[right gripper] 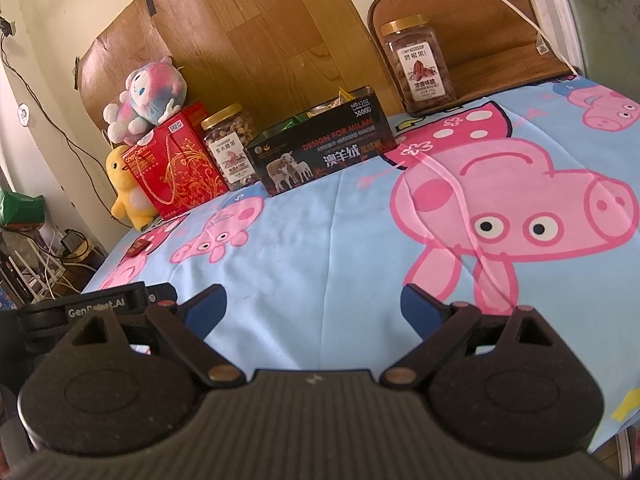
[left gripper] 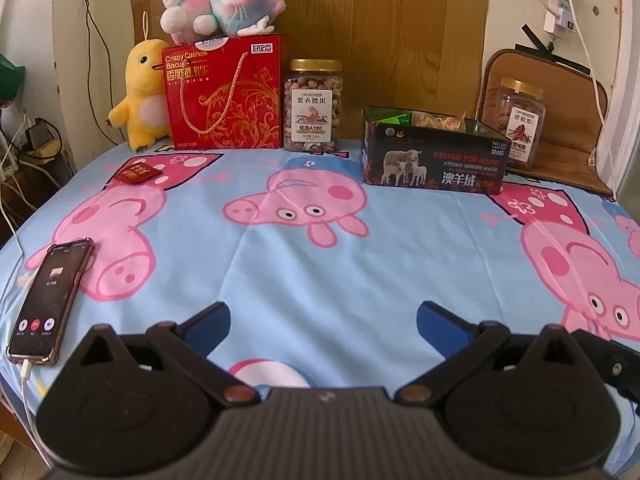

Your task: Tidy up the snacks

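Observation:
A black open box (left gripper: 434, 160) (right gripper: 324, 148) with sheep printed on it holds several wrapped snacks at the back of the table. A small red snack packet (left gripper: 137, 172) (right gripper: 138, 247) lies alone on the cloth at the far left. Two clear nut jars with gold lids stand at the back, one (left gripper: 314, 106) (right gripper: 231, 146) left of the box and one (left gripper: 518, 122) (right gripper: 418, 66) to its right. My left gripper (left gripper: 324, 320) hovers open and empty near the front edge. My right gripper (right gripper: 314, 306) is also open and empty, well short of the box.
A red biscuit gift bag (left gripper: 226, 92) (right gripper: 174, 166) stands at the back left with a pink plush (left gripper: 224, 0) on top and a yellow plush (left gripper: 140, 96) beside it. A phone (left gripper: 50, 300) on a cable lies front left. Wooden board behind.

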### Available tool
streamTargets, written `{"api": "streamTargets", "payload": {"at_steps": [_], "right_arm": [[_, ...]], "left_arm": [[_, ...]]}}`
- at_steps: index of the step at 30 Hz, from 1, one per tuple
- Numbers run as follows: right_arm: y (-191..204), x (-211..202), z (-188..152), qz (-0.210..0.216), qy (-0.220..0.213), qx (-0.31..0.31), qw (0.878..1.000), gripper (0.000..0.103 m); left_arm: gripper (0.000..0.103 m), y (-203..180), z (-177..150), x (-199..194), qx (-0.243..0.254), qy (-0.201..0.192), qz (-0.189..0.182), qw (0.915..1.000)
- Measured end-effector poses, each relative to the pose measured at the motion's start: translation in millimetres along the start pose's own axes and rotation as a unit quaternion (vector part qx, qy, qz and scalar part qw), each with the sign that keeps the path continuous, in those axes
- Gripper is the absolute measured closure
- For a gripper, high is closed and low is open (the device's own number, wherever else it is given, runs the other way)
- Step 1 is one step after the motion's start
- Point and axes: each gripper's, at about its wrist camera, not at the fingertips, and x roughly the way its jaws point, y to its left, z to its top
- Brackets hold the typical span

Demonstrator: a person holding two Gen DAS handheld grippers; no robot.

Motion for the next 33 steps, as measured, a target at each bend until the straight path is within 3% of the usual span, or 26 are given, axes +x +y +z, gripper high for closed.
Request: {"api": "streamTargets", "payload": {"at_steps": [33], "right_arm": [[-0.8,-0.1,2.1,-0.001,0.0,0.0,1.0,0.007]], "left_arm": [[0.0,-7.0,-3.3,3.2,0.024,0.007,0.0,0.9997]]}}
